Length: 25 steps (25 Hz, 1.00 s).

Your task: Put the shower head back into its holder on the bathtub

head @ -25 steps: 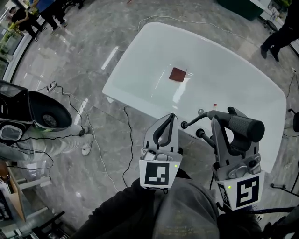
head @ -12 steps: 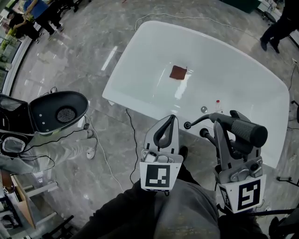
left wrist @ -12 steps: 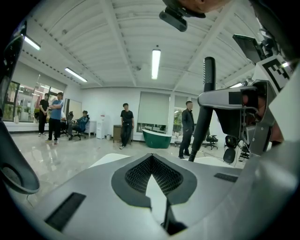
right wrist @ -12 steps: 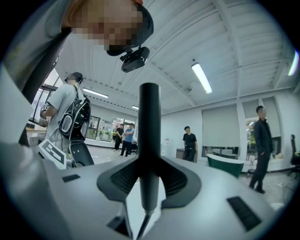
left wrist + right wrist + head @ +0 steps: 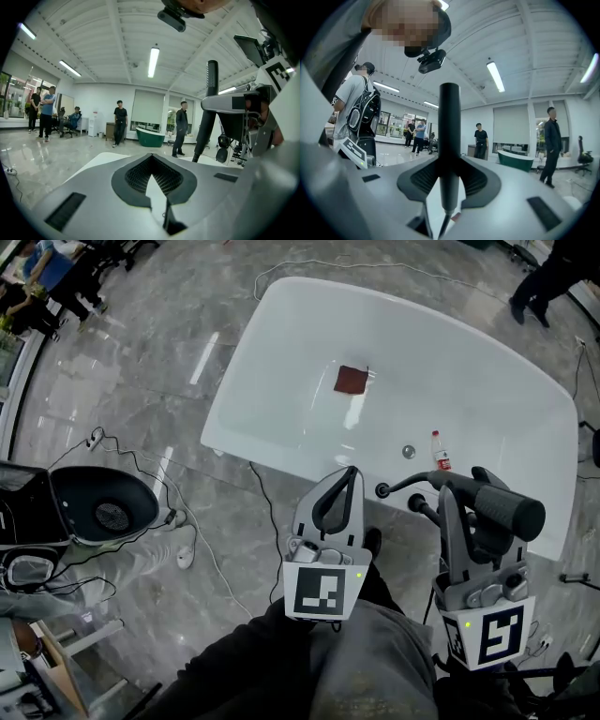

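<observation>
The black shower head [image 5: 502,504] lies crosswise in my right gripper [image 5: 462,489], whose jaws are shut on its handle. In the right gripper view the handle [image 5: 449,136] stands upright between the pads. My left gripper [image 5: 348,473] is shut with nothing in it and hovers over the floor just short of the white bathtub [image 5: 281,343]. Black tap fittings [image 5: 397,487] sit on the tub's near rim, right beyond the right gripper; which of them is the holder I cannot tell. From the left gripper view the shower head [image 5: 209,105] shows at the right.
A red-brown cloth [image 5: 352,380] lies in the tub, and a small red-labelled bottle [image 5: 438,453] stands near the fittings. Cables [image 5: 202,549] trail over the marble floor. A person with a black round device [image 5: 103,507] is at the left; other people stand far off.
Both grippers have sunk slightly and sit lower in the head view. The bottle has come into sight past the right gripper. The black round device at the left has shifted about.
</observation>
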Available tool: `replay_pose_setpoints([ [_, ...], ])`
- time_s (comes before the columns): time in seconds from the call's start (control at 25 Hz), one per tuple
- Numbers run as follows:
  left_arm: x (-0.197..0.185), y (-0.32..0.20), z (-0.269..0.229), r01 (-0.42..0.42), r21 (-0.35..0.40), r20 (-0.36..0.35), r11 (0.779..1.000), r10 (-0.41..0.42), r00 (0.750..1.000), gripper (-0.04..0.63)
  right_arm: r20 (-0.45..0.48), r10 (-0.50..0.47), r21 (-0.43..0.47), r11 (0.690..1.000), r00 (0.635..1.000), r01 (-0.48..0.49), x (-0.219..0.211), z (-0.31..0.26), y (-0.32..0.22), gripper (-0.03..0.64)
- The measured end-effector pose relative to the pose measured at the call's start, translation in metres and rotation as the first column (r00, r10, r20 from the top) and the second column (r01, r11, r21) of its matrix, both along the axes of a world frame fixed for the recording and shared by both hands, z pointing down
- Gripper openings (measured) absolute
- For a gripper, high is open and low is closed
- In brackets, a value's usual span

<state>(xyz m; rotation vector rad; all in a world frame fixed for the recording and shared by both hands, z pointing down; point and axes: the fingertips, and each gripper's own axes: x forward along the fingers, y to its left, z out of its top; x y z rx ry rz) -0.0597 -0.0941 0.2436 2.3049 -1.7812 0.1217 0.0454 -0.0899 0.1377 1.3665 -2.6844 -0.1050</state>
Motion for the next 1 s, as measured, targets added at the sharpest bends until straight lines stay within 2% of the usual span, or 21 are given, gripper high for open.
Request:
replay_pose_setpoints([
  [1.0,0.013,-0.007,0.028,-0.050,-0.046,-0.010,0.998,0.049,0.999,0.003,0.016,0.056,-0.086,0.995,0.998,-0.055,0.012,0.049,-0.001,0.143],
])
